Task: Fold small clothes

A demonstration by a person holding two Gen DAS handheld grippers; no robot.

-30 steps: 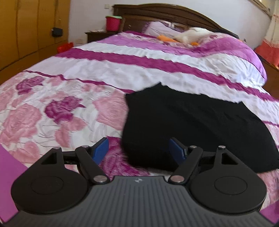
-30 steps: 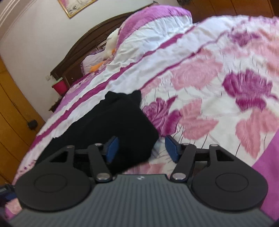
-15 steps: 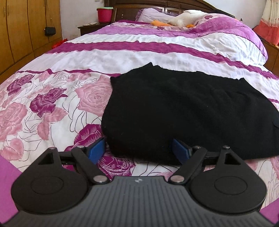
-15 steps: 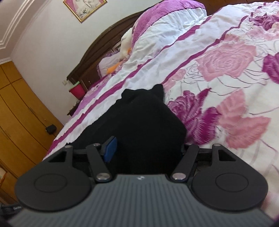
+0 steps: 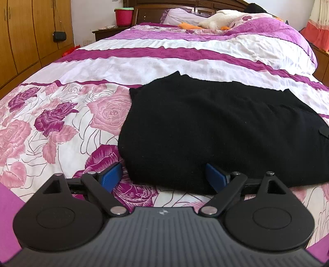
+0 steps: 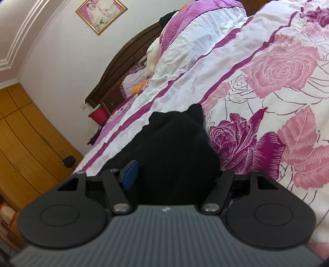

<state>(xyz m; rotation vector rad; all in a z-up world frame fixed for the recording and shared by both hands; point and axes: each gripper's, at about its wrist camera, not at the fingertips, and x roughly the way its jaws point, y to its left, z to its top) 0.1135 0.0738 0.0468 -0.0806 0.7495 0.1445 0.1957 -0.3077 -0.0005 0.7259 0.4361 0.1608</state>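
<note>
A black knitted garment (image 5: 216,127) lies folded flat on the floral bedspread (image 5: 61,123). My left gripper (image 5: 164,174) is open, its blue pads (image 5: 111,174) either side of the garment's near left corner, low at the bed. In the right wrist view the same garment (image 6: 174,147) fills the space between the fingers of my right gripper (image 6: 176,174), which is open around its near right end. Only the left blue pad (image 6: 130,174) shows; the right one is hidden by cloth.
A thick pink-and-white duvet roll (image 5: 257,41) and pillows with a plush toy (image 5: 216,20) lie at the headboard. A red bucket (image 5: 123,15) stands on the nightstand. Wooden wardrobes (image 5: 24,41) line the left wall.
Both grippers have moved forward and lower onto the garment's near edge. The left view has levelled out. The cloth now sits between the open fingers of each gripper.
</note>
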